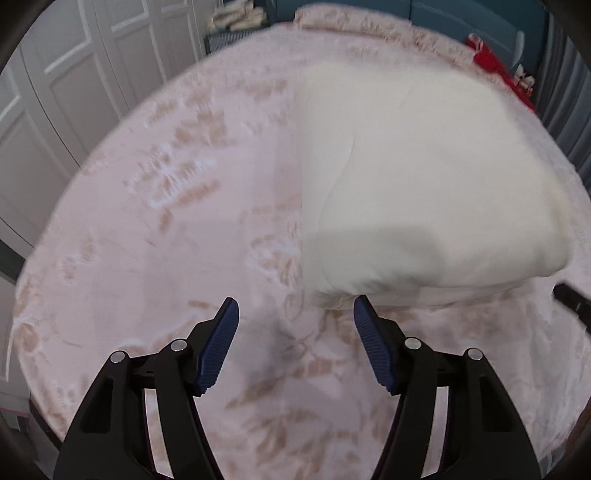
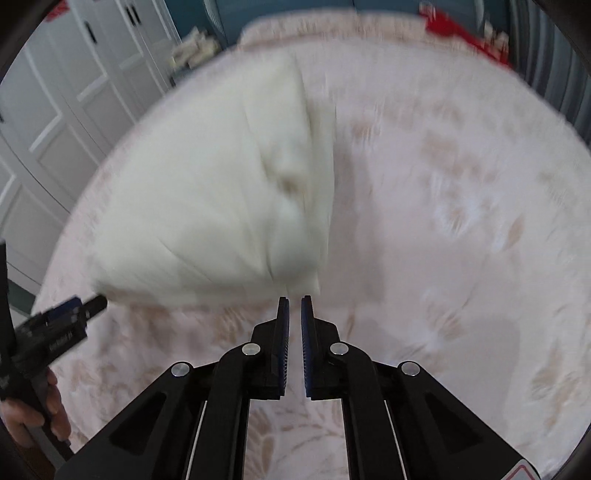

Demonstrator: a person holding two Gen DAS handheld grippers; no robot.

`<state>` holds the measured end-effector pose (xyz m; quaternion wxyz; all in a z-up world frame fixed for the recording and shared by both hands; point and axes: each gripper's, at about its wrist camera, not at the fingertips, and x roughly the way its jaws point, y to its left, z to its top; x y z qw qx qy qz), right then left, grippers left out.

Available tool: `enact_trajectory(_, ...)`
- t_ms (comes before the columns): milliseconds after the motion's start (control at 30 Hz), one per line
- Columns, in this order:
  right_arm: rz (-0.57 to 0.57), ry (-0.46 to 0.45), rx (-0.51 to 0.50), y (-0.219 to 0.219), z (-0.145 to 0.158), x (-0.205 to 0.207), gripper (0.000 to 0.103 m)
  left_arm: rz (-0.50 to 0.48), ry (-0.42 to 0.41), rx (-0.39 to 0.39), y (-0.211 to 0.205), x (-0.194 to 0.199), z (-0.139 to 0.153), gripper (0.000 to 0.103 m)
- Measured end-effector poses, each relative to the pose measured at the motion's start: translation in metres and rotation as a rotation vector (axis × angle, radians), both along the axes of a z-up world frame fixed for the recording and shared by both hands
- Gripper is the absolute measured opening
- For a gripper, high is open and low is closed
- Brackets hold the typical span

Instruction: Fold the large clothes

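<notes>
A cream-white garment (image 1: 417, 184) lies folded into a thick rectangle on the pink floral bed cover (image 1: 166, 240). It also shows in the right wrist view (image 2: 214, 195). My left gripper (image 1: 295, 314) is open and empty, hovering just short of the bundle's near left corner. My right gripper (image 2: 294, 300) has its jaws almost together with nothing between them, just short of the bundle's near right corner. The left gripper (image 2: 70, 314) shows at the left edge of the right wrist view, beside the bundle's near left corner.
White wardrobe doors (image 1: 74, 92) stand left of the bed. A red item (image 1: 495, 66) lies at the bed's far right corner. Pale folded things (image 1: 236, 18) sit beyond the far end, against a teal wall. Grey curtains (image 2: 554, 66) hang on the right.
</notes>
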<state>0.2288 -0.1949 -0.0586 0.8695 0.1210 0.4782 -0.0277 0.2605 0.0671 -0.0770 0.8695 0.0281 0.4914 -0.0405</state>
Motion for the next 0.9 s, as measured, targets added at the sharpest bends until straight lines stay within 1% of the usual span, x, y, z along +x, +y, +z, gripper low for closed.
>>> enact_trajectory(33,0.004,-0.036,-0.003,0.0,0.016,0.002,0.005,0.002,-0.035,-0.012,0.001,-0.004,0.016,0.063)
enact_trajectory(100,0.013,-0.074,0.002,0.004,0.036,0.011,0.005,0.008,-0.085,-0.035,0.001,-0.005,0.038,0.063)
enact_trajectory(133,0.02,-0.09,0.015,0.0,0.043,0.019,0.005,0.013,-0.109,-0.052,0.0,-0.001,0.049,0.063)
enact_trajectory(167,0.023,-0.098,0.023,0.0,0.046,0.03,0.005,0.012,-0.118,-0.059,-0.003,0.005,0.053,0.063)
enact_trajectory(200,0.026,-0.095,0.018,0.004,0.044,0.03,0.005,0.014,-0.122,-0.053,-0.006,0.012,0.053,0.063)
enact_trajectory(267,0.018,-0.057,0.001,0.002,0.029,0.054,0.005,0.014,-0.108,-0.024,-0.015,0.03,0.044,0.063)
enact_trajectory(300,0.016,-0.036,0.003,0.006,0.023,0.057,0.005,0.015,-0.091,-0.011,-0.019,0.038,0.036,0.063)
enact_trajectory(367,0.001,0.016,-0.004,0.006,-0.002,0.062,0.005,0.014,-0.046,0.01,-0.027,0.052,0.015,0.063)
enact_trajectory(467,-0.004,0.05,0.009,0.0,-0.029,0.063,0.005,0.02,-0.021,0.007,-0.029,0.059,-0.007,0.067)
enact_trajectory(567,-0.009,0.06,0.012,0.0,-0.047,0.062,0.006,0.029,-0.021,-0.009,-0.027,0.059,-0.016,0.069)
enact_trajectory(700,-0.02,0.058,-0.009,0.006,-0.057,0.063,0.006,0.023,-0.034,0.02,-0.032,0.057,-0.018,0.069)
enact_trajectory(767,-0.018,0.055,-0.036,0.009,-0.059,0.064,0.007,0.026,-0.04,0.035,-0.036,0.054,-0.016,0.069)
enact_trajectory(833,-0.008,0.054,-0.057,0.01,-0.058,0.065,0.007,0.03,-0.048,0.059,-0.04,0.05,-0.013,0.069)
enact_trajectory(900,0.004,0.067,-0.082,0.013,-0.049,0.064,0.008,0.03,-0.055,0.073,-0.043,0.045,-0.008,0.069)
